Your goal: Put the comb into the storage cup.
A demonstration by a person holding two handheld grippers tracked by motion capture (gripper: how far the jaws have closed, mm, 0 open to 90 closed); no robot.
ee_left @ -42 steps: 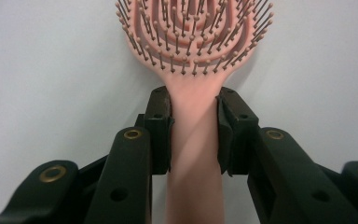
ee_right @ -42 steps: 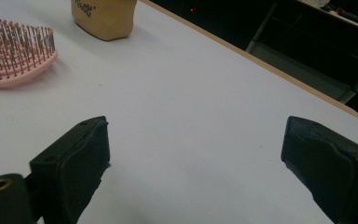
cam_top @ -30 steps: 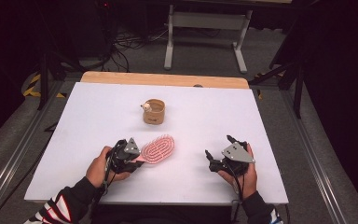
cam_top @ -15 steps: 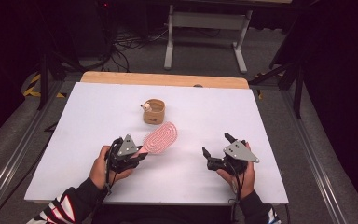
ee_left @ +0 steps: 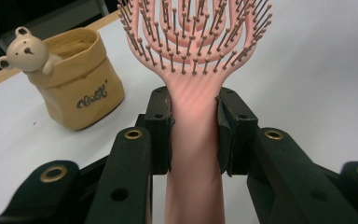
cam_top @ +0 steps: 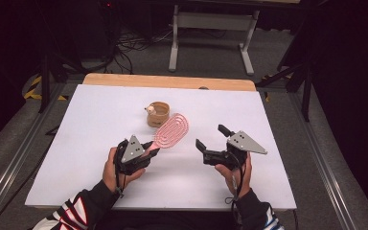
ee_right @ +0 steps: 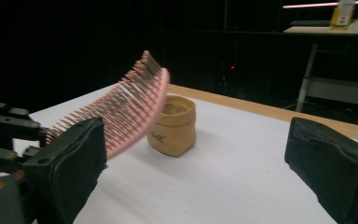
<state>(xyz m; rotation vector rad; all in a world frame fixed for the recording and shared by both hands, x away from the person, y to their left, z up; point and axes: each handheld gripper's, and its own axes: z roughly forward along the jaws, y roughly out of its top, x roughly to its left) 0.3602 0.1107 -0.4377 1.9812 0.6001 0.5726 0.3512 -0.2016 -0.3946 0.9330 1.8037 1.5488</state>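
A pink hairbrush (cam_top: 171,130) is lifted off the white table (cam_top: 76,143), its bristled head tilted up beside a tan pot (cam_top: 157,114) with a small bear figure on its rim. My left gripper (cam_top: 151,149) is shut on the brush's handle (ee_left: 193,140), jaws pressed against both sides, with the pot (ee_left: 81,88) to its left. My right gripper (cam_top: 210,136) hovers to the right of the brush, open and with nothing between its jaws. In the right gripper view (ee_right: 196,154) the brush (ee_right: 130,107) slants upward in front of the pot (ee_right: 175,126).
A wooden strip (cam_top: 167,81) runs along the table's far edge. Behind it stand a grey metal frame (cam_top: 211,28) and cables on the floor. Bare white surface lies to the left and right of the pot.
The brush's head has risen off the table and swung up toward the pot. My right gripper has lifted and now sits higher beside the brush.
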